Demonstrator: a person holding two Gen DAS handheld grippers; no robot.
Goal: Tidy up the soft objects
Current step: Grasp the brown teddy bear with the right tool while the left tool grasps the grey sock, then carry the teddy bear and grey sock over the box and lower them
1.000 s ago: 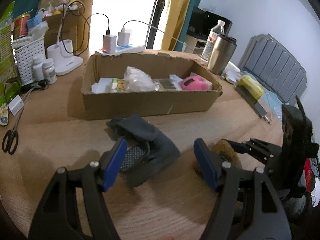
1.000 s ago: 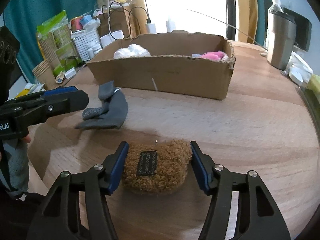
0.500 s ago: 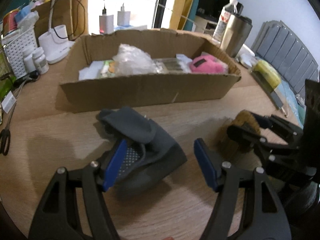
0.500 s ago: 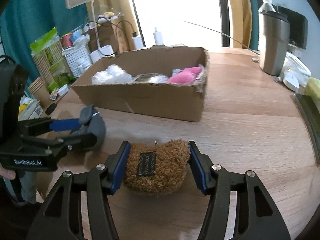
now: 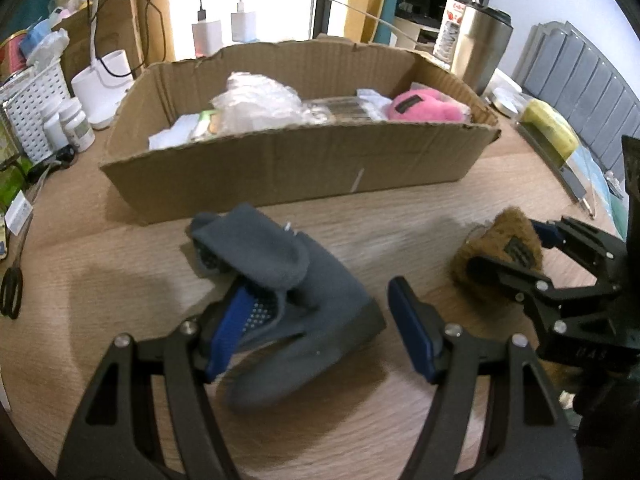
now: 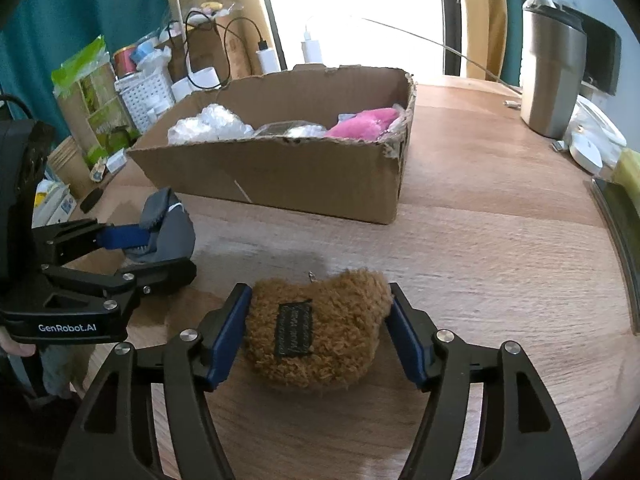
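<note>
A grey sock (image 5: 336,280) lies crumpled on the wooden table in front of the cardboard box (image 5: 280,168). My left gripper (image 5: 318,304) stands open around it, with the left pad tucked against the sock's dotted sole and the right pad clear of it. A brown fuzzy plush (image 6: 320,336) with a black label rests on the table between the jaws of my right gripper (image 6: 319,294). Those jaws are opening and the pads sit just beside the plush. A pink plush (image 5: 424,108) lies in the box's right end. The right wrist view shows the left gripper (image 6: 170,254) at the sock (image 6: 176,228).
The box (image 6: 300,168) also holds clear plastic bags (image 5: 260,104). A steel tumbler (image 6: 552,80) and a water bottle stand at the back right. At the left are a white basket (image 5: 28,108), pill bottles and scissors (image 5: 12,288). Chargers and cables sit behind the box.
My left gripper came forward and down, so the sock now lies between its fingers. The right gripper's jaws widened slightly off the brown plush, which stayed on the table.
</note>
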